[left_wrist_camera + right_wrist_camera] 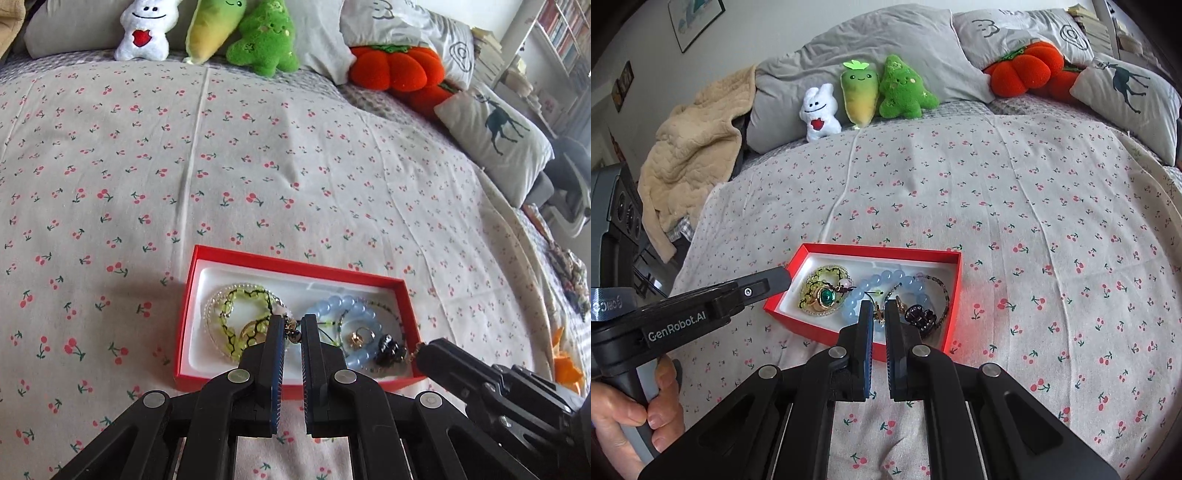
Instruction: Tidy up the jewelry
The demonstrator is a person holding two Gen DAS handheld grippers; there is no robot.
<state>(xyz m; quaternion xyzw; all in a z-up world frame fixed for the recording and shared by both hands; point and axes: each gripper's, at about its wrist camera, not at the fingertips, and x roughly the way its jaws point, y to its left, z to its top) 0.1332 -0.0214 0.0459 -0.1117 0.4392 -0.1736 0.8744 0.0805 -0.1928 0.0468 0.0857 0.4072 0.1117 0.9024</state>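
Note:
A red box (pixel 258 261) (pixel 955 291) with a white lining lies on the cherry-print bedsheet. It holds a green bead bracelet (pixel 236 325) (pixel 822 280), a pale blue bead bracelet (pixel 356 310) (pixel 886 278), a gold ring (pixel 357 338), a green-stone brooch (pixel 823 297) and a black hair claw (pixel 388 349) (pixel 919 317). My left gripper (pixel 294 326) hovers over the box's middle with a narrow gap, nothing clearly gripped. My right gripper (pixel 878 312) hovers over the box's near edge, narrowly apart, a small gold piece showing between its tips.
Plush toys (pixel 864 96) (pixel 207 29), an orange pumpkin cushion (pixel 399 70) (pixel 1023 70) and a deer pillow (pixel 498 136) (pixel 1126 92) line the bed's far side. A beige blanket (pixel 690 155) hangs at the left. A chair (pixel 569 184) stands beyond the right edge.

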